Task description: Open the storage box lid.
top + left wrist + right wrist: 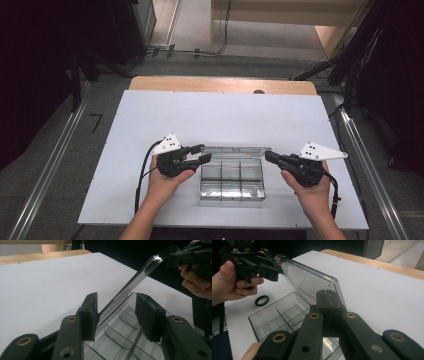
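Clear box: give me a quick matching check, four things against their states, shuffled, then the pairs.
Things:
1. lid
2. left gripper
3. right gripper
4. black ring

States:
A. lies flat on the table
B. jaws shut on the lid's end
C. raised at a slant
D. jaws open on either side of the lid's edge

Pairs: 1-C; 2-D; 3-B; 4-A

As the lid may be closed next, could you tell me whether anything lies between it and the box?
Nothing visible does: the compartments look empty beneath the raised lid. A black ring lies on the table, outside the box.
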